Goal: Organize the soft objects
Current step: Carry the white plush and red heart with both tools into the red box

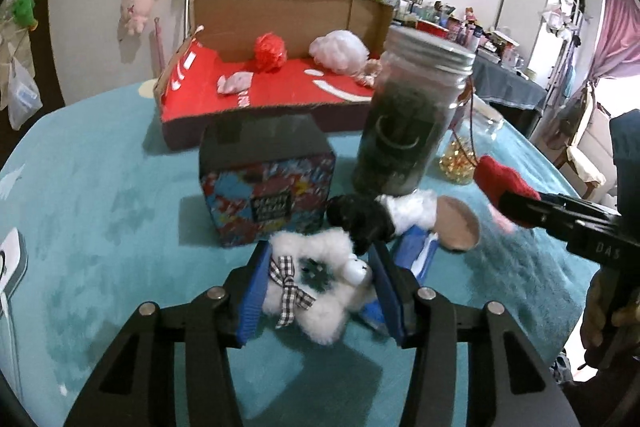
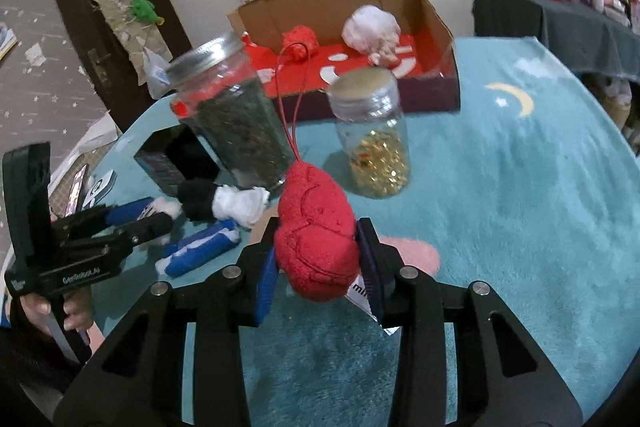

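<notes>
Between the blue pads of the left gripper (image 1: 320, 291) sits a white fluffy toy (image 1: 316, 283) with a checked bow, and the pads press on both its sides. Its lower part is cut off by the fingers, so its full shape is hard to tell. Just behind it lie a black and white plush (image 1: 380, 215) and a blue soft item (image 1: 416, 251), partly hidden.

From the right wrist view, the right gripper (image 2: 320, 259) is closed on a red plush (image 2: 316, 235) with a thin red cord. A white label under it is half covered, and its text cannot be read.

On the teal table cover (image 2: 520, 207) stands a tall jar (image 2: 236, 115) with a metal lid, full of dark green material. A shorter jar (image 2: 372, 135) holds gold pieces at its bottom. The open cardboard box (image 2: 436, 19) behind them has a red floor; inside are a red pompom (image 2: 300, 39), a white fluffy ball (image 2: 370, 27) and small pink pieces, which are blurred. A patterned small box (image 1: 268, 187) stands closed beside the tall jar.

Both grippers point toward the cardboard box, above the table cover.
</notes>
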